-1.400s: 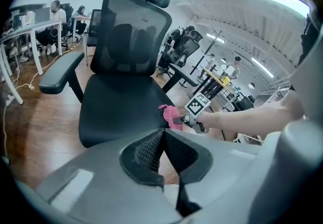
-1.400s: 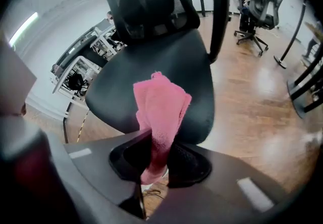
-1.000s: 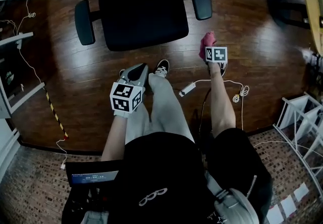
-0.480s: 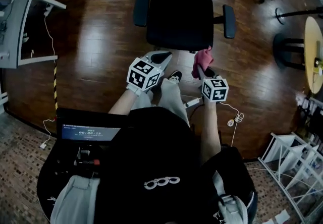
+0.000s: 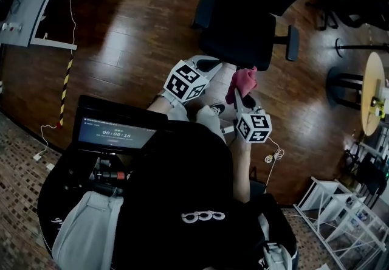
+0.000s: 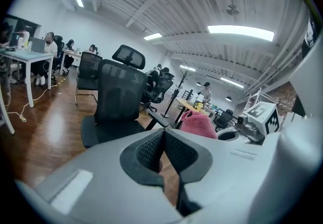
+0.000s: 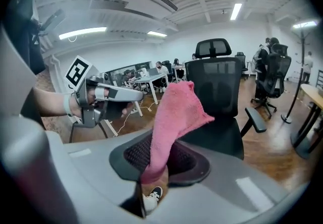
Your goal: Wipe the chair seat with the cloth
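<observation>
Laptop (image 5: 115, 135), round table (image 5: 372, 89), wooden floor (image 5: 137, 38)

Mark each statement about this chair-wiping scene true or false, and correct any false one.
1. The right tool is shut on the pink cloth. True.
2. The left tool grips a second cloth. False: its jaws are together with nothing between them.
3. The cloth lies spread on the chair seat. False: it stands up from the right tool, held in the air short of the seat.
4. The black chair stands on a wooden floor. True.
</observation>
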A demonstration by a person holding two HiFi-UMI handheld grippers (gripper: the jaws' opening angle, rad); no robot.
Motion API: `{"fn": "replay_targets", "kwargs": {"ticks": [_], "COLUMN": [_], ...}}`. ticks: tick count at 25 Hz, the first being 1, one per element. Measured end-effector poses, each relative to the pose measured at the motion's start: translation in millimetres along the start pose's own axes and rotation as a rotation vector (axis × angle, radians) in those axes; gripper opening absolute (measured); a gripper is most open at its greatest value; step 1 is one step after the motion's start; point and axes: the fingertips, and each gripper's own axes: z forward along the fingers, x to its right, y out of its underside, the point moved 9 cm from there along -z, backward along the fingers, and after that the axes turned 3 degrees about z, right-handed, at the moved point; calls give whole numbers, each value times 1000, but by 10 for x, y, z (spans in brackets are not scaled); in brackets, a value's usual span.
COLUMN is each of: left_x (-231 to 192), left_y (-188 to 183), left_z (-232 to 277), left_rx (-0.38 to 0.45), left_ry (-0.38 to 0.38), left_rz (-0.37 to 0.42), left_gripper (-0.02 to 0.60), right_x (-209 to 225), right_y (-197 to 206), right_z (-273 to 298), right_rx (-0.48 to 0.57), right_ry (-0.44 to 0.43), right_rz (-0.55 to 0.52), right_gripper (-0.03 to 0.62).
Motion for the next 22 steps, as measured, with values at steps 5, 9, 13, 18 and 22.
{"fn": "replay_targets", "kwargs": {"ticks": [5,9,13,18,22], "left_x": [419,630,772,770,745], "left_y": [-8,-69,-116,-159,-188], "left_z": [180,353,558,655,665], "left_rx": [-20,-11,-10,-14,-10], "left_ry": [-26,-48,-58,-69,-70], "left_rz": [52,71,75,72,83], "left_gripper": [-6,-6,-6,-6,-6], "right_x": [273,536,795,928,973], "right_y": [96,65,-21,-70,-23], "right_z": [-375,-542,-657,-667,-683], "right_rx": [17,17,55,70,63], "right_ry": [-45,-54,-85,-108,-104], "right_rz": [50,17,9,12,22], "right_gripper": [64,63,63,63,63]}}
